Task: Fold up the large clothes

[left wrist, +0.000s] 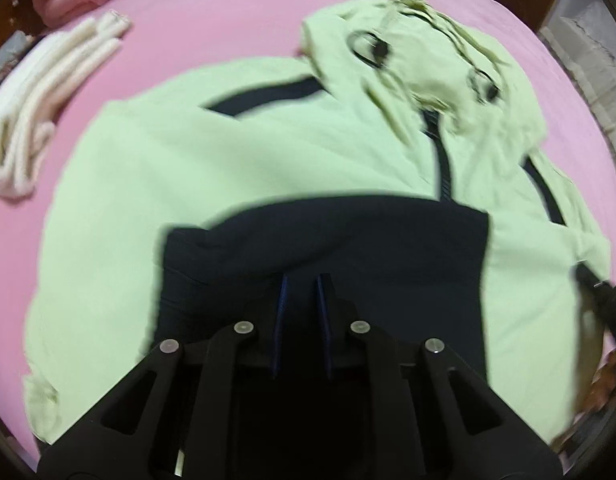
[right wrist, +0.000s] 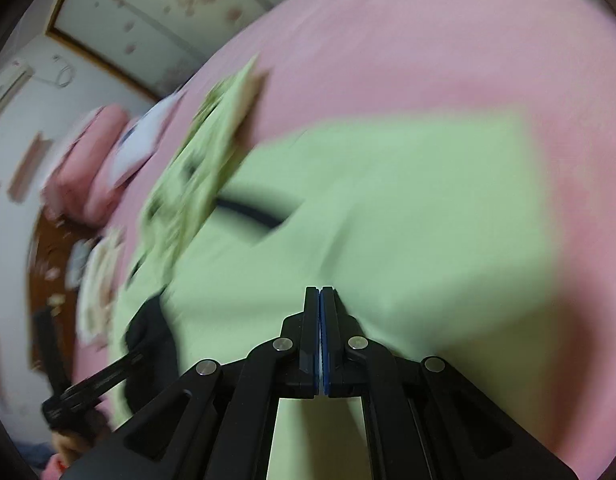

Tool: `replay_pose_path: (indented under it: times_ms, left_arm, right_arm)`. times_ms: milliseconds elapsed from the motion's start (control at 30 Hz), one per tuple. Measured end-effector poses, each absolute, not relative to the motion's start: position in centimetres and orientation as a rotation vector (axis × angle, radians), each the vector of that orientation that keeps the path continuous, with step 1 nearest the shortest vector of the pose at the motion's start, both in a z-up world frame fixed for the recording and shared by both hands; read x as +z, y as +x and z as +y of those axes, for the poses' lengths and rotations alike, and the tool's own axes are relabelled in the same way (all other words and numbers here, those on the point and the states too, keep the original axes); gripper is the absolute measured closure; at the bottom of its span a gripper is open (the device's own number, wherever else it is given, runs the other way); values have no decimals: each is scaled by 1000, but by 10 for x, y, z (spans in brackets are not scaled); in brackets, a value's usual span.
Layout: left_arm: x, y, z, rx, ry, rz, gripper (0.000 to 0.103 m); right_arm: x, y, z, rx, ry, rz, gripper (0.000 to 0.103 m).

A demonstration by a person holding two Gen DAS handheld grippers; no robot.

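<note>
Left claw (left wrist: 301, 280): fingers nearly together over the dark hem (left wrist: 324, 240); pinch likely, cannot confirm.
Right claw (right wrist: 320, 290): pressed together, no cloth visible between the fingers.
Hoodie (left wrist: 187, 168): flat on pink bed (left wrist: 235, 12), long axis runs away from left claw, hood (left wrist: 420, 60) far end.
Nearer: left claw, at hem.

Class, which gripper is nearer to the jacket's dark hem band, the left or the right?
Left. The left gripper hovers right over the dark hem band; the right gripper is off to its side, above the jacket's green cloth.
</note>
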State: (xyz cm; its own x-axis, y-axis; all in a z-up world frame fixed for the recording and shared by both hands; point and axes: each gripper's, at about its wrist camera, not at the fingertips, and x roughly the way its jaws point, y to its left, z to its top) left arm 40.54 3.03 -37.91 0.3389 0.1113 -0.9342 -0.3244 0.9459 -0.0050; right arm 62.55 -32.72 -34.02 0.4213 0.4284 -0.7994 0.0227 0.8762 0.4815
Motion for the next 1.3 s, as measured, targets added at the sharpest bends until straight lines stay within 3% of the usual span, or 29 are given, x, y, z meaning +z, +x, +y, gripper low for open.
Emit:
replay_pose_path:
  times_ms: [200, 467, 800, 1067, 1300]
  left_arm:
    - [-384, 421, 53, 334, -209, 1170, 90]
    - [-378, 432, 34, 377, -111, 1177, 90]
    - [-367, 361, 21, 335, -187, 1227, 90]
    - [-361, 293, -14, 246, -52, 1233, 90]
    - [-338, 263, -21, 205, -99, 1279, 90]
  right_arm:
    - [-335, 662, -402, 25, 617, 1072, 103]
    - [-323, 648, -400, 60, 670, 1042, 103]
    - [-317, 567, -386, 4, 568, 1195, 103]
    - [-313, 476, -386, -10, 445, 1261, 103]
    - [-285, 399, -361, 25, 348, 1338, 102]
